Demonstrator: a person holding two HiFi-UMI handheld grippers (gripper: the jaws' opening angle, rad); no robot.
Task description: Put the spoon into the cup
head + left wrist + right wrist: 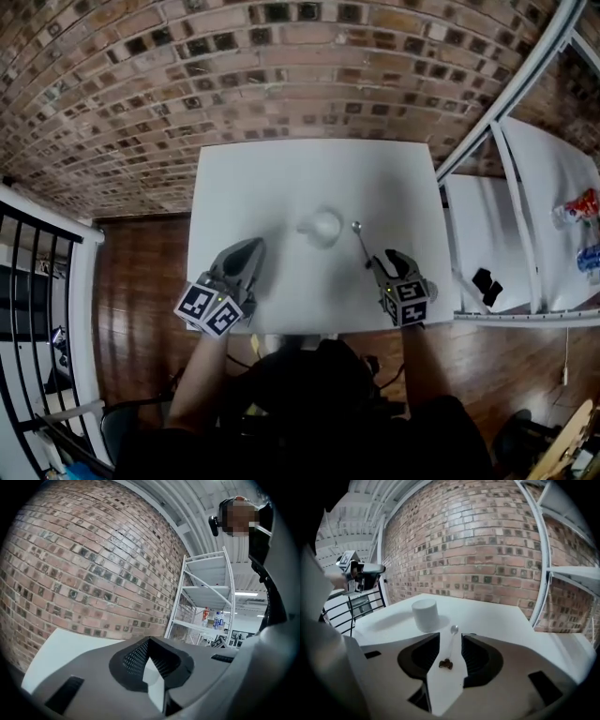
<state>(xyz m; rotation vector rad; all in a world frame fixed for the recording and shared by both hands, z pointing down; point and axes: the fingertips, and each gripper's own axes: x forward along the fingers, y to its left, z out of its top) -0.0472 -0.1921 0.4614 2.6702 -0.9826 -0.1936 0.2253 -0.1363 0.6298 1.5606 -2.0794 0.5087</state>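
Note:
A white cup [323, 226] stands upright near the middle of the white table [244, 178]. Just to its right lies a thin metal spoon [361, 243], bowl toward the far side. My right gripper [386, 262] is at the spoon's near end, tilted down. In the right gripper view its jaws are open around the spoon [450, 646], whose dark handle end lies on the table between them without touching the pads; the cup [425, 615] is ahead to the left. My left gripper [247, 257] rests level at the cup's near left, its jaws shut and empty [149, 643].
A white metal shelf rack [525, 234] stands close to the table's right edge, with a small black object [486, 284] and bottles [583, 208] on it. A brick wall runs behind the table. A black railing [37, 281] is at the left, over wooden floor.

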